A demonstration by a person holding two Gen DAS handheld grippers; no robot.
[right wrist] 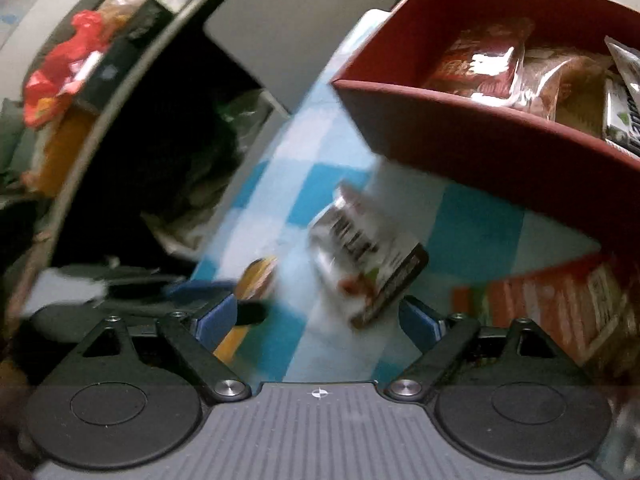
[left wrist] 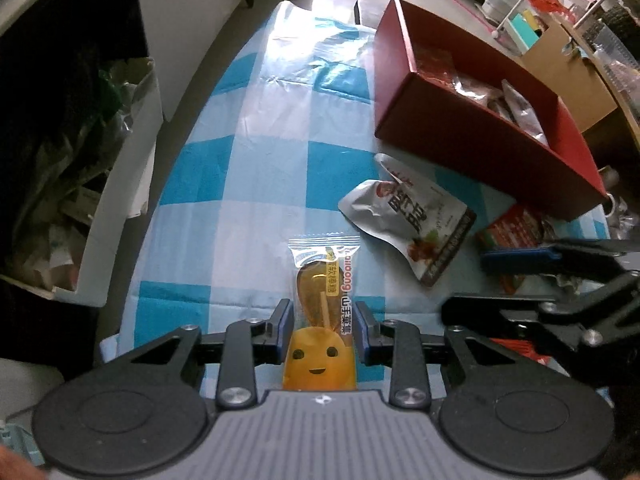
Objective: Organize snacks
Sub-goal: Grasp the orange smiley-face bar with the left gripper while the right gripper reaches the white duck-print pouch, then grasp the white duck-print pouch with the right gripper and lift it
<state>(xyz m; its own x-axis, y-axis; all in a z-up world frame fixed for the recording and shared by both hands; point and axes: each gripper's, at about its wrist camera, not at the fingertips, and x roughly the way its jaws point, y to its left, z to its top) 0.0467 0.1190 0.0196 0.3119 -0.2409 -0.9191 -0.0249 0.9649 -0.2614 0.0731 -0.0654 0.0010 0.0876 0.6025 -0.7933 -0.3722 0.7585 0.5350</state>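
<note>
A blue-and-white checked cloth covers the bench (left wrist: pixel 248 184), with a red box (left wrist: pixel 472 136) of snacks at upper right of the left view. The left gripper (left wrist: pixel 322 330) brackets the yellow candy packet (left wrist: pixel 322 312) at lower centre, jaws narrow but apparently not yet pinching. The right gripper (right wrist: pixel 316 320) gapes wide near the silver pouch (right wrist: pixel 366 264); the slick wrapper could slide or crumple, and the two grippers sit close enough to collide.

Black linkage tongs (left wrist: pixel 322 330) with blue pads, silver screws, grey ribbed housing.
</note>
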